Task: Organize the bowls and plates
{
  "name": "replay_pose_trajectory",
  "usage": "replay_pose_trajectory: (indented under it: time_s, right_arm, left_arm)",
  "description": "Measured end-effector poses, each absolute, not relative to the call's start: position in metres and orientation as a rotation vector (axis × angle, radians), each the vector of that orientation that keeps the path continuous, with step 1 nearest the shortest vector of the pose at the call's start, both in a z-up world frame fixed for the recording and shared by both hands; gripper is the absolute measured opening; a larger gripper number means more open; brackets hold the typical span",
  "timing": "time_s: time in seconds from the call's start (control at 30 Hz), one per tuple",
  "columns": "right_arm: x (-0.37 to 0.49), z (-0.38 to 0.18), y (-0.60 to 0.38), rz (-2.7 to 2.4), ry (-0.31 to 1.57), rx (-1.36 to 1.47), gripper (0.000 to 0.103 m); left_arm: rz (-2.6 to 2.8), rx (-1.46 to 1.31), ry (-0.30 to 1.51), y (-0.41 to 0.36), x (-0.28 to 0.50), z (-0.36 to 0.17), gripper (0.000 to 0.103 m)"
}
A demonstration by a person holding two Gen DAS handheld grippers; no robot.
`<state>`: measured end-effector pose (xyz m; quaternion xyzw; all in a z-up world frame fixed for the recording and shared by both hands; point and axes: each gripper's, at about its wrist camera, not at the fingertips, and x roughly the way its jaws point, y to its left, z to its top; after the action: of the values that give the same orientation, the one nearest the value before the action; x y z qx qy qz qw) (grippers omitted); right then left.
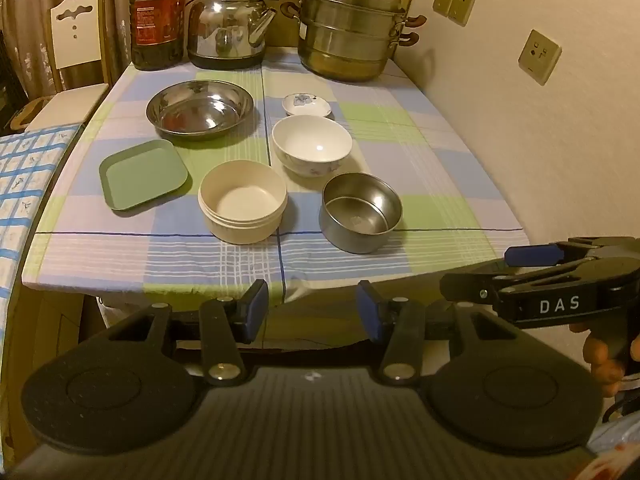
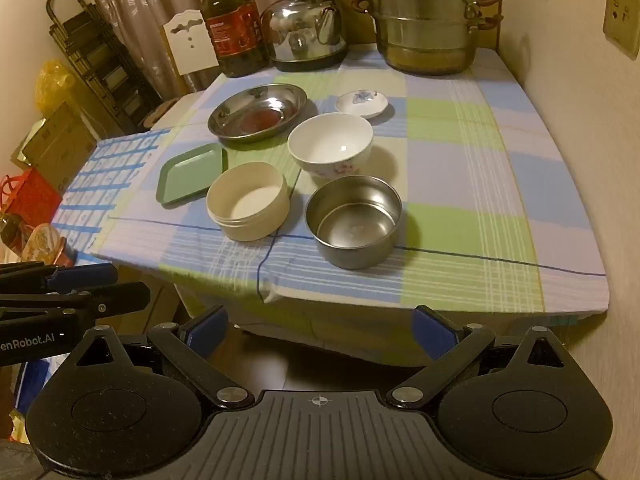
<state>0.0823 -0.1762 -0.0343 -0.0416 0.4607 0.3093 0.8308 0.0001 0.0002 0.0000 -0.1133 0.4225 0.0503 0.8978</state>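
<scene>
On the checked tablecloth [image 1: 440, 184] stand a small steel bowl [image 1: 360, 212] [image 2: 354, 222], a cream round container [image 1: 243, 202] [image 2: 248, 200], a white flowered bowl [image 1: 312, 144] [image 2: 330, 144], a green square plate [image 1: 143, 174] [image 2: 192, 172], a wide steel dish [image 1: 200, 108] [image 2: 257, 114] and a small flowered saucer [image 1: 307, 105] [image 2: 361, 104]. My left gripper [image 1: 312, 310] hangs open before the table's front edge, nothing between its blue pads. My right gripper [image 2: 320, 330] is open wider, also short of the edge and empty. Each gripper shows at the side of the other's view.
Along the table's back stand an oil bottle [image 1: 157, 16], a steel kettle [image 1: 228, 26] and a stacked steel steamer pot [image 1: 352, 28]. A wall [image 1: 540, 152] with sockets runs along the right. A white chair [image 1: 76, 40] and a blue-patterned cloth [image 1: 24, 184] lie left.
</scene>
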Motion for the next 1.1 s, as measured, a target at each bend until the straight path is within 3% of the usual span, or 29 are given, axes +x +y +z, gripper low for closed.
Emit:
replay_pose_trajectory:
  time_s: [1.1]
  right_arm:
    - [0.0847, -0.0324, -0.1792, 0.658, 0.98, -0.084, 0.098]
  left_arm:
    - [0.102, -0.238, 0.885, -0.0033, 0.0022, -0.0058, 0.046]
